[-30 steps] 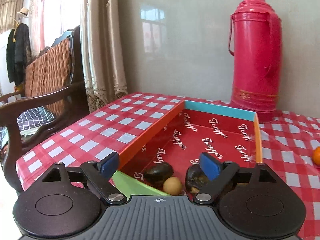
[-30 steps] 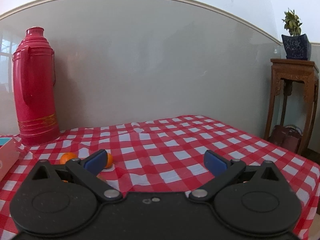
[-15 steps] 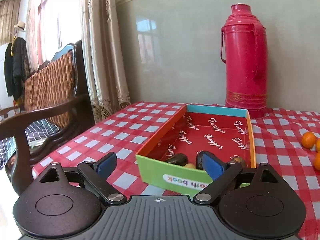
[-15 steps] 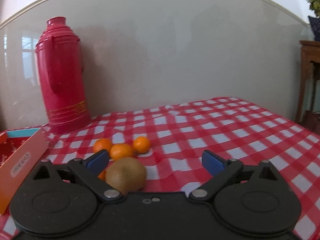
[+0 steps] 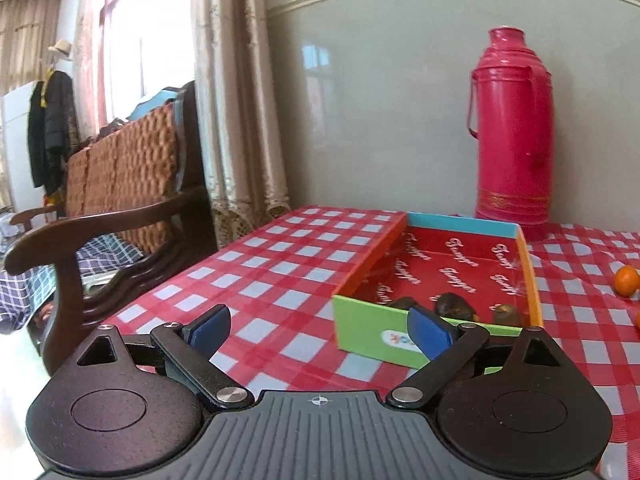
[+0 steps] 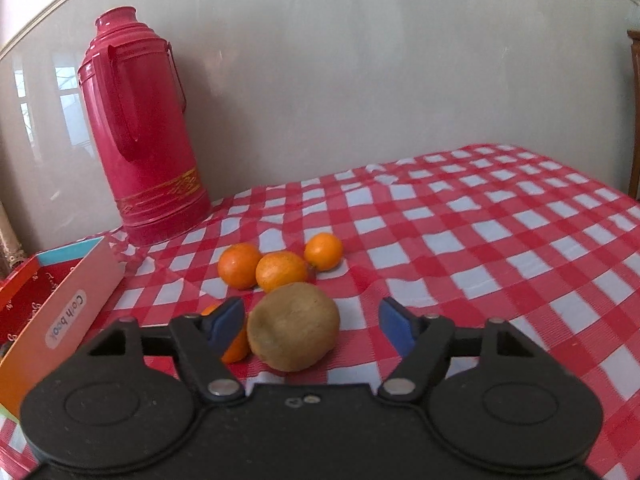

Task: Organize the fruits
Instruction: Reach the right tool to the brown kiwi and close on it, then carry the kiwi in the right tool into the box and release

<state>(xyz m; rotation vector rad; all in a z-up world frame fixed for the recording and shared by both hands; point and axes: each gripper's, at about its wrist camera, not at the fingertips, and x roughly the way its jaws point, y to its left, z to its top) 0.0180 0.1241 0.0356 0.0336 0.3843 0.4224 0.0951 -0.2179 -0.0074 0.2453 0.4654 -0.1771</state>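
Note:
A brown kiwi (image 6: pixel 294 327) lies on the checked tablecloth between the blue pads of my right gripper (image 6: pixel 312 325), whose jaws are closing; a gap shows on the right side and the pads do not press it. Three oranges (image 6: pixel 280 270) sit just behind the kiwi, and part of another orange (image 6: pixel 236 346) shows by the left pad. The shallow red-lined box (image 5: pixel 528 272) holds several dark fruits (image 5: pixel 454 306). My left gripper (image 5: pixel 320 334) hovers in front of the box's green end with its jaws opening wide and nothing between them.
A tall red thermos (image 6: pixel 140 128) stands against the wall behind the box (image 6: pixel 60 316). A wooden chair (image 5: pixel 120 208) with a woven back stands off the table's left edge beside a curtain (image 5: pixel 236 100). An orange (image 5: pixel 626 280) shows at the right of the left wrist view.
My left gripper has pulled back from the box, which now looks smaller and further right. The right gripper swung left and tipped down onto the kiwi, and its jaws narrowed around it.

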